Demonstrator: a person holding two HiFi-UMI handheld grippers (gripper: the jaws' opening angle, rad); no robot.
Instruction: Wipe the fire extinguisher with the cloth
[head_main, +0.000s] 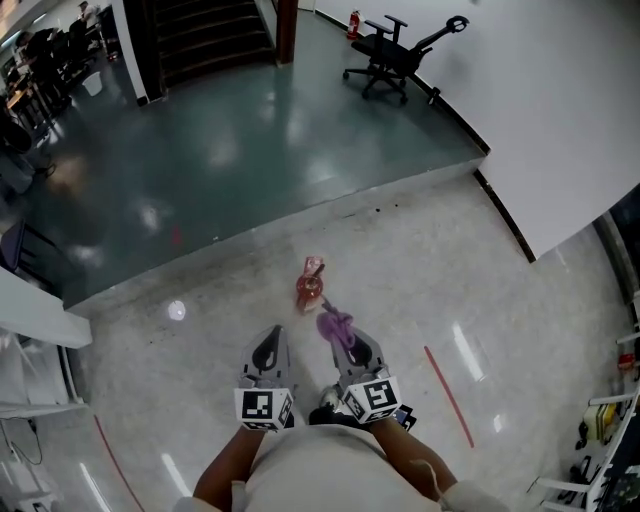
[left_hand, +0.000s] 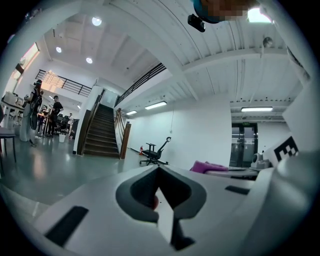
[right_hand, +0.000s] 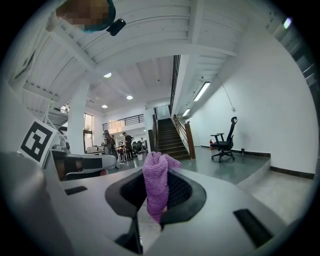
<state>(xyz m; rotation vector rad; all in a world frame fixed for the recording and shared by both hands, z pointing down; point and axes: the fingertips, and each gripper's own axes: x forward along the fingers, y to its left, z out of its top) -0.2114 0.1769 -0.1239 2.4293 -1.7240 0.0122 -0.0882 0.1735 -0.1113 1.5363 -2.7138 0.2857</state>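
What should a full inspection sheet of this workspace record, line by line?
Surface: pale speckled stone floor.
Job's things: small red fire extinguisher on the floor ahead of both claws; purple knitted cloth close beside it, contact unclear.
Clutter: thin red strip on the floor to the right.
Grippers: left claw shut, holding nothing; right claw shut on the cloth.
Cables: nothing seen.
Surroundings: black office chair and dark staircase at the far end.

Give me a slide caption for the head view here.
Right gripper holds a purple cloth near the red fire extinguisher on the speckled floor; left gripper shut, empty, alongside.
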